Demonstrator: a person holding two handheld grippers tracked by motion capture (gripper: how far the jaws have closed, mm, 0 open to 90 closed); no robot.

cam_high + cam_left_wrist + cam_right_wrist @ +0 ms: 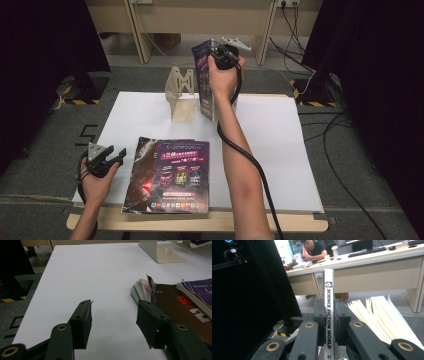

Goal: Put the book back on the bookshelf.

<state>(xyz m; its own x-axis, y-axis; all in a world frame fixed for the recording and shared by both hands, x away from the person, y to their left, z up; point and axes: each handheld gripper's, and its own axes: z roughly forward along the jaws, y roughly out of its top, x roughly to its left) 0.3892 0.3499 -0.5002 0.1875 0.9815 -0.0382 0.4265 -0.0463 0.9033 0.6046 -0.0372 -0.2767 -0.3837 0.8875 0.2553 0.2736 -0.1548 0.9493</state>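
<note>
My right gripper (pixel 329 322) is clamped on the spine of a magazine (pixel 205 80), holding it upright at the far side of the table (pixel 280 150), just beside the bookend (pixel 181 95). My left gripper (pixel 113 322) rests low with its jaws wide and nothing between them, just beside the stack (pixel 172 175) lying flat near me.

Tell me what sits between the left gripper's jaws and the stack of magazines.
Nothing: bare white sheet separates the open left gripper from the magazine stack, as the left gripper view shows.
</note>
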